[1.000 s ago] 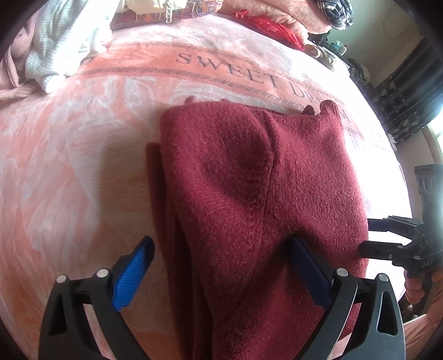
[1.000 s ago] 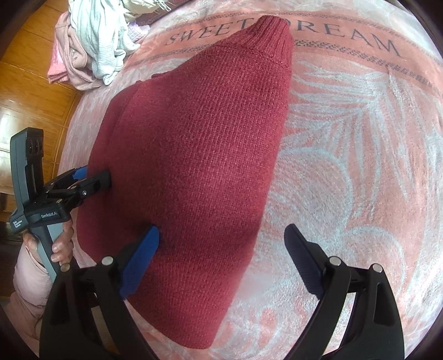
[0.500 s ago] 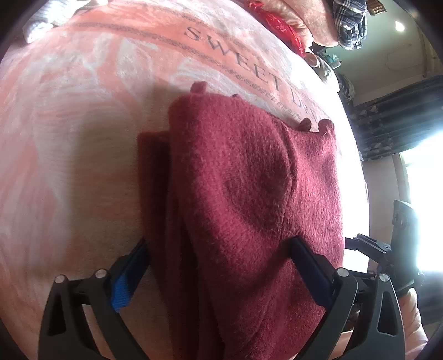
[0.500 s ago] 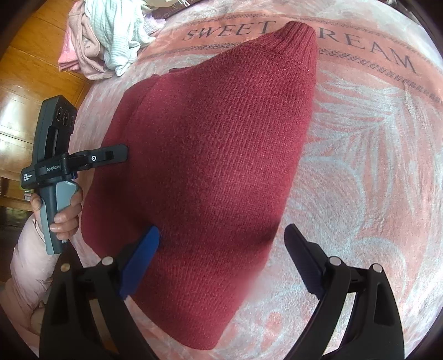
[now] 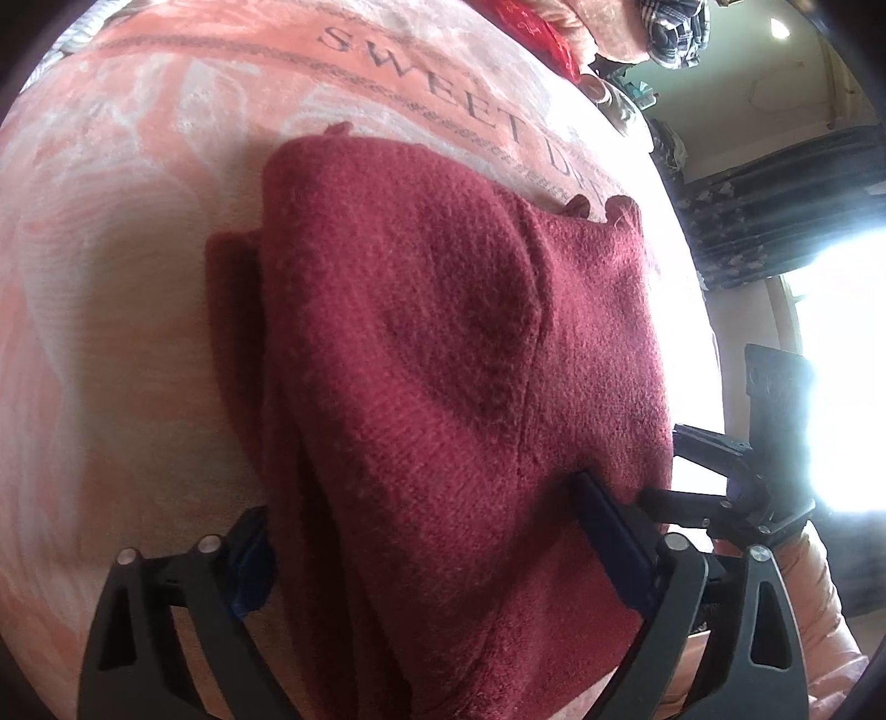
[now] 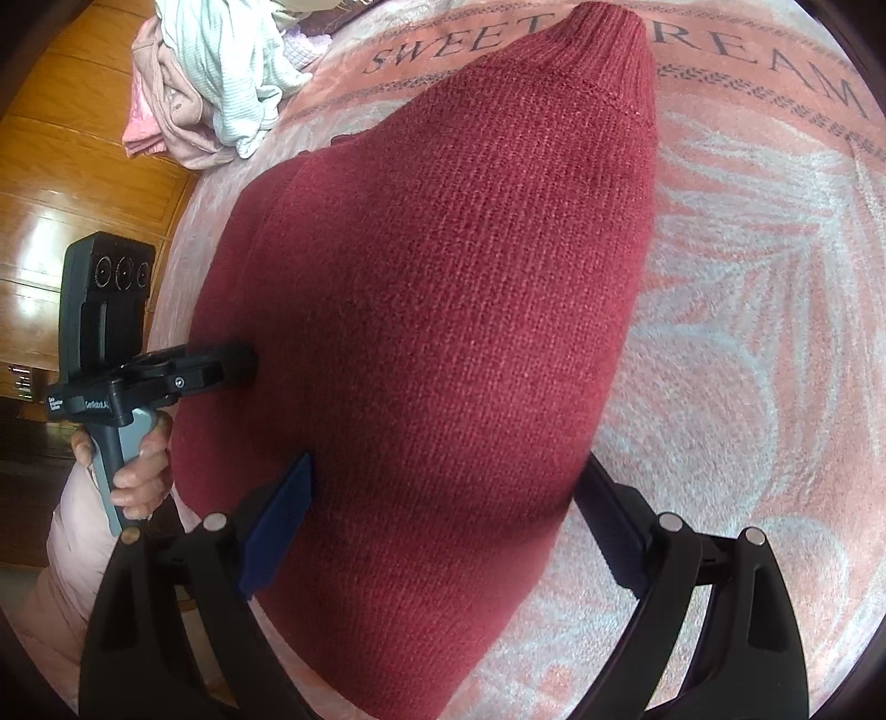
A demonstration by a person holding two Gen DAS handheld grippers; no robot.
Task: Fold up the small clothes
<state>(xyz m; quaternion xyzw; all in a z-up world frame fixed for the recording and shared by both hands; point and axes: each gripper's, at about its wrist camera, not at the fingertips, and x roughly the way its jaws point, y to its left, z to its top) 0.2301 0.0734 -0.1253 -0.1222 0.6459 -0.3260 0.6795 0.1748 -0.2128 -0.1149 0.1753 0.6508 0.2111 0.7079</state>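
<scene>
A dark red knitted sweater (image 5: 443, 332), folded into a narrow stack, lies on a pink blanket (image 5: 111, 221). My left gripper (image 5: 418, 501) straddles the stack's near end. Its jaws are closing, with cloth bulging between the blue pads (image 5: 603, 526). In the right wrist view the same sweater (image 6: 443, 277) tapers to a ribbed hem at the far end. My right gripper (image 6: 448, 462) stands open astride its near end. The left gripper (image 6: 238, 365) touches the sweater's left edge there, held by a hand (image 6: 138, 476). The right gripper (image 5: 659, 465) shows at the right edge of the left wrist view.
The blanket (image 6: 747, 332) bears the words SWEET DREAM. A heap of white and pink clothes (image 6: 221, 72) lies at its far left corner, beside a wooden floor (image 6: 83, 138). More bedding and a plaid cloth (image 5: 675, 22) lie beyond the blanket, with dark curtains (image 5: 775, 210) to the right.
Both grippers have come down closer over the sweater's near end. The left one tilted, its jaws have begun to narrow, and its left pad now sits against the stack's edge.
</scene>
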